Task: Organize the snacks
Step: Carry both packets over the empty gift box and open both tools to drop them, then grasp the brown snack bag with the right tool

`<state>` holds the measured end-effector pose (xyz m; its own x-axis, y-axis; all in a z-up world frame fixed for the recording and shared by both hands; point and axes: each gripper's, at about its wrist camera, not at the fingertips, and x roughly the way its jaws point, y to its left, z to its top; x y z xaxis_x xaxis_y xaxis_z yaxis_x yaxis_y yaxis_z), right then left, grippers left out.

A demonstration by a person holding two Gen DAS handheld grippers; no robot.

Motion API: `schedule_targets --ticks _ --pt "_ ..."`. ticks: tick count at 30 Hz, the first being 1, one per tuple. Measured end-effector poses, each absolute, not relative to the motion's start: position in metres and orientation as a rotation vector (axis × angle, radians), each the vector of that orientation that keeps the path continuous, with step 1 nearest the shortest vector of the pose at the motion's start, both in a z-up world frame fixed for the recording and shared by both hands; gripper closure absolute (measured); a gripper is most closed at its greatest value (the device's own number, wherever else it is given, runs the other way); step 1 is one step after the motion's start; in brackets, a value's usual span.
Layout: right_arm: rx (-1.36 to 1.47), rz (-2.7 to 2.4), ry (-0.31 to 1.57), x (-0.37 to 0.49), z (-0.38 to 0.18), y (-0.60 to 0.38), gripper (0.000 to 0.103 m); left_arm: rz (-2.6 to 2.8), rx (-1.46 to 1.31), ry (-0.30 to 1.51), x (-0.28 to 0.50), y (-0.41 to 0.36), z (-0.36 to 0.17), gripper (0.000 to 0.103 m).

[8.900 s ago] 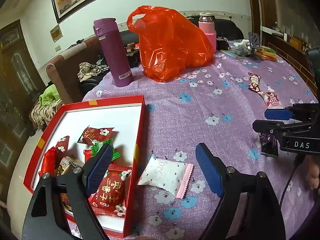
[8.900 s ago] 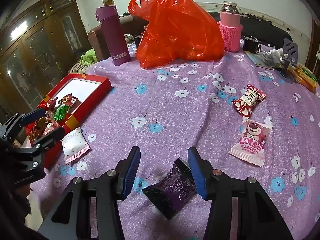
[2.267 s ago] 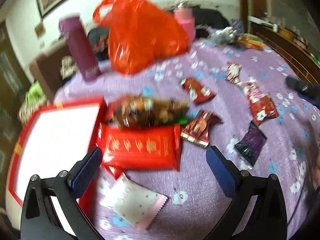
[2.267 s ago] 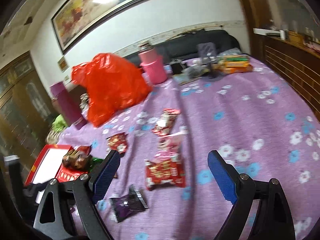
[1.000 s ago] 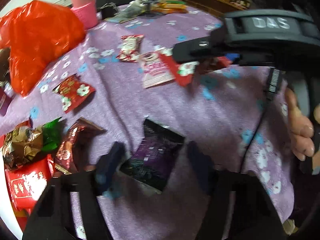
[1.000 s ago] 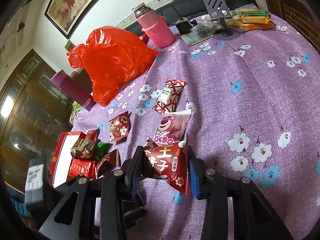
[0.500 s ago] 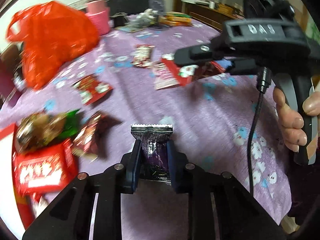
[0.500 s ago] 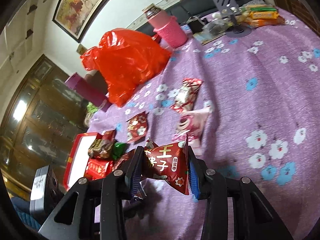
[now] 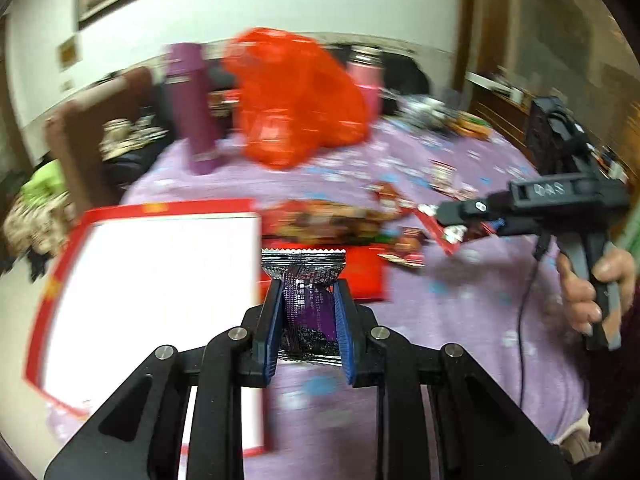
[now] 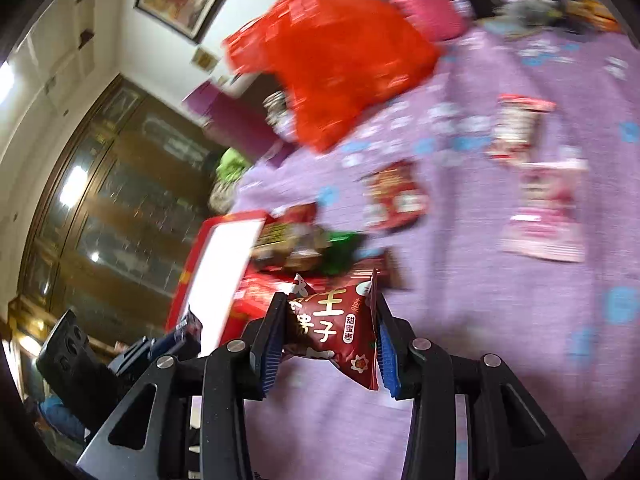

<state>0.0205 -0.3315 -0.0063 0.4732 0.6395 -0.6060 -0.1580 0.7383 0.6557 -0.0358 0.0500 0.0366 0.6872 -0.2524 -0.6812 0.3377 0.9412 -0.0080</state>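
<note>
A purple flowery tablecloth [image 9: 440, 312] holds a flat red box with a white inside [image 9: 152, 280]. The left gripper [image 9: 307, 300] squeezes a small purple snack packet [image 9: 306, 300] beside the box. The right gripper [image 10: 326, 332] squeezes a dark red snack packet [image 10: 336, 332].

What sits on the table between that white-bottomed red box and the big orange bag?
In the left wrist view, only bare purple cloth lies between the red box and orange bag.

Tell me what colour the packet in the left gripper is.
Purple packet with silver crimped ends, clearest in the left wrist view.
</note>
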Motion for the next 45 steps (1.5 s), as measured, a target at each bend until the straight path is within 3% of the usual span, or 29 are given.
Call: schedule_targets --ticks 9,17,19,21,27,30,33,39,45 --pt "0.428 0.723 1.010 0.044 0.011 -0.175 0.062 -0.081 0.087 0.759 -0.031 0.142 0.019 0.081" --pt "0.354 0.795 1.062 0.044 -0.003 -0.091 0.060 0.040 0.087 0.795 -0.022 0.171 0.002 0.078" --pt "0.343 0.807 1.063 0.043 -0.003 -0.084 0.058 0.082 0.098 0.803 -0.018 0.173 -0.001 0.071" --pt "0.334 0.811 1.046 0.042 -0.001 -0.087 0.055 0.111 0.092 0.794 -0.017 0.176 -0.001 0.043" --pt "0.282 0.586 0.869 0.052 0.029 -0.156 0.047 0.026 0.079 0.718 -0.028 0.164 0.013 0.027" --pt "0.249 0.446 0.825 0.072 0.037 -0.191 0.040 -0.046 0.063 0.732 -0.027 0.147 0.014 0.027" --pt "0.178 0.337 0.828 0.096 0.033 -0.195 0.040 -0.088 0.069 0.749 -0.028 0.130 0.013 0.027" --pt "0.020 0.261 0.940 0.151 -0.005 -0.158 0.047 -0.106 0.091 0.751 -0.035 0.120 0.018 0.027" --pt "-0.160 0.278 0.994 0.130 -0.035 -0.141 0.052 -0.111 0.063 0.761 -0.035 0.125 0.020 0.027"
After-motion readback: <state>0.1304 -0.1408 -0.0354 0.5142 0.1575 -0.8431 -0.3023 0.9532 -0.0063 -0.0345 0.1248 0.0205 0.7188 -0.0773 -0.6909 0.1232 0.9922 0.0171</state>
